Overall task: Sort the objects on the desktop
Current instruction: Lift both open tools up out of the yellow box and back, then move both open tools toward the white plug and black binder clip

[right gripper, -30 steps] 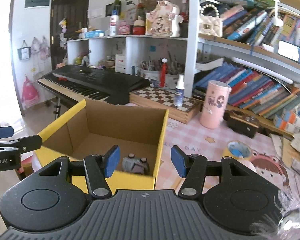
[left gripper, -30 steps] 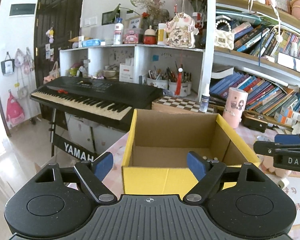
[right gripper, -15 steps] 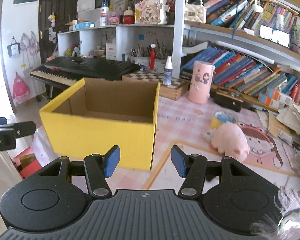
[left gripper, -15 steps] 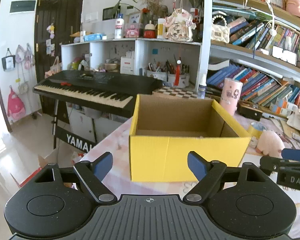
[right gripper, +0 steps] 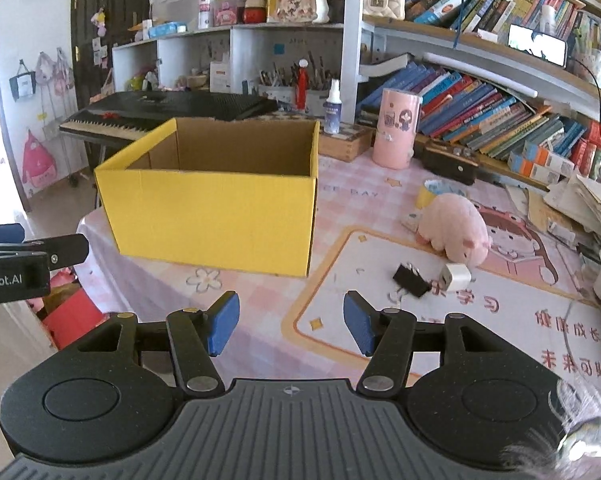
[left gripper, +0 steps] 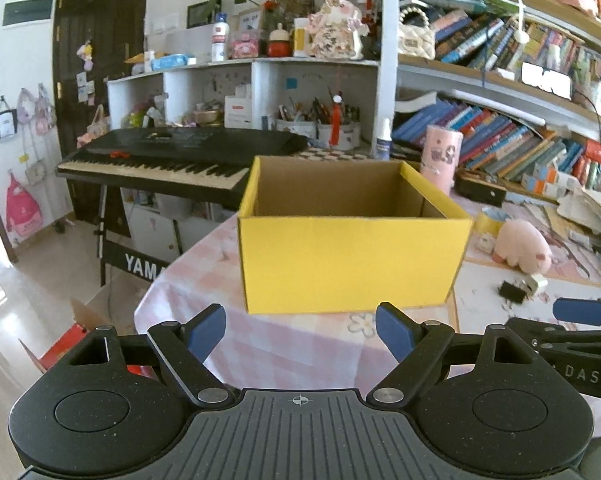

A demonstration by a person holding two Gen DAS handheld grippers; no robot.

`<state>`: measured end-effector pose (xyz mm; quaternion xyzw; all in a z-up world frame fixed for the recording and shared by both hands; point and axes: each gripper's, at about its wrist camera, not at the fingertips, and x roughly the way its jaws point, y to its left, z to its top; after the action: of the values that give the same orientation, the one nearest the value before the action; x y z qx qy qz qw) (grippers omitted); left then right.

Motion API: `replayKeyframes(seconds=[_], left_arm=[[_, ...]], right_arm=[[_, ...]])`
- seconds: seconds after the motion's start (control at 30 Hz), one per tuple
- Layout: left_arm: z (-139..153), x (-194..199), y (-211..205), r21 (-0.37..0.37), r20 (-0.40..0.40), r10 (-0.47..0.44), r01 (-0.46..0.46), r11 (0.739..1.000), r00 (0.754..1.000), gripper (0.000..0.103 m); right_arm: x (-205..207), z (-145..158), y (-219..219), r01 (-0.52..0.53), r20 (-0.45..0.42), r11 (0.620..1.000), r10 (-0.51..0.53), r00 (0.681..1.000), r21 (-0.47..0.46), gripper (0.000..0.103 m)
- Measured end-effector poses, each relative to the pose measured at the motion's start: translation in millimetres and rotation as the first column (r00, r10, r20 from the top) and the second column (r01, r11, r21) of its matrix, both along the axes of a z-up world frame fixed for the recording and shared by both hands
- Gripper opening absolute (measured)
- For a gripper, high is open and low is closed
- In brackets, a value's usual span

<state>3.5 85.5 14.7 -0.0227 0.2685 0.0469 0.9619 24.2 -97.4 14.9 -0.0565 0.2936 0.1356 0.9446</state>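
both grippers released, nothing grasped; one box, loose items on the mat

the left gripper (left gripper: 300, 332) stands with its blue pads wide apart and nothing between them, poised over the pink checked tablecloth (left gripper: 284, 352) in front of the box. the right gripper (right gripper: 290, 326) is likewise released, its jaws parted less widely and empty, over the edge of the printed desk mat (right gripper: 480, 320).

count, left to right in the right wrist view: one yellow cardboard box (right gripper: 212, 216), one pink cylindrical tin (right gripper: 396, 128), one roll of tape (right gripper: 432, 194), one pink plush pig (right gripper: 454, 230), one black binder clip (right gripper: 410, 280), one white charger plug (right gripper: 456, 278).

containers: the box stands open-topped on the tablecloth, left of the mat; its brown inner walls show, but its floor is hidden from both views, so the contents cannot be told. the tin stands upright behind the box's right corner, closed.

the clip and the plug lie just beside each other on the mat, near the pig's front and well apart from the box. the tape roll sits just behind the pig.
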Motion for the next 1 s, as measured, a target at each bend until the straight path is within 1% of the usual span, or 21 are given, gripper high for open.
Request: replayKeyframes(seconds=[0.3, 0.7, 1.0], left_arm=[[-12.2, -4.3, -13.2, -0.011, -0.059, -0.079, 0.078, 0.997, 0.995, 0.084], [-18.3, -8.8, -22.9, -0.028, -0.086, -0.141, 0.139, 0.99, 0.986, 0.084], [-20.7, 0.7, -38.6, -0.038, -0.103, -0.224, 0.221, 0.974, 0.969, 0.084]], right_arm=[[-9.7, -9.8, -7.6, 0.046, -0.06, 0.999, -0.047, 0.997, -0.007, 0.057], [-19.9, -14.1, -14.7, 0.072, -0.083, 0.997, -0.074, 0.994, -0.022, 0.058], [-19.1, -16.5, -28.5, 0.129, -0.105, 0.991, -0.132, 0.986, -0.034, 0.06]])
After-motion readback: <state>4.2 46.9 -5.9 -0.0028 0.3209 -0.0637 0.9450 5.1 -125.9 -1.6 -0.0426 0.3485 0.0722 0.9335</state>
